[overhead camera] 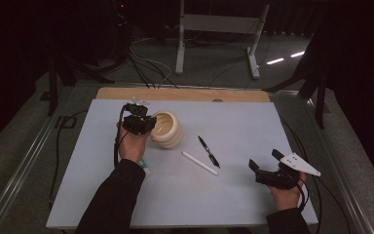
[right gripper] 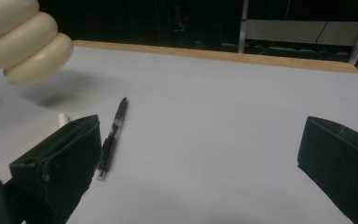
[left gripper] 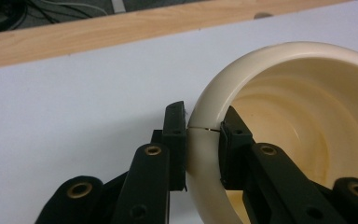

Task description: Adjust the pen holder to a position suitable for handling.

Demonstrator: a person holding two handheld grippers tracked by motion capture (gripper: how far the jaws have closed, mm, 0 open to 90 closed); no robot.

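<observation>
A cream ribbed cup (overhead camera: 169,129) hangs tilted above the white table sheet (overhead camera: 233,195), and its shadow lies under it in the right gripper view. My left gripper (overhead camera: 151,126) is shut on its rim, one jaw outside and one inside, as the left gripper view shows: gripper (left gripper: 203,133), cup (left gripper: 307,112). The cup (right gripper: 23,42) sits at the upper left of the right gripper view. My right gripper (overhead camera: 264,160) rests near the front right of the table, open, with nothing between its jaws (right gripper: 200,133).
A black pen (overhead camera: 208,151) (right gripper: 114,135) and a white stick (overhead camera: 199,163) (right gripper: 63,117) lie mid-table, right of the cup. A small green-and-white item (overhead camera: 145,168) lies by the left forearm. A wooden strip (overhead camera: 185,94) borders the far edge.
</observation>
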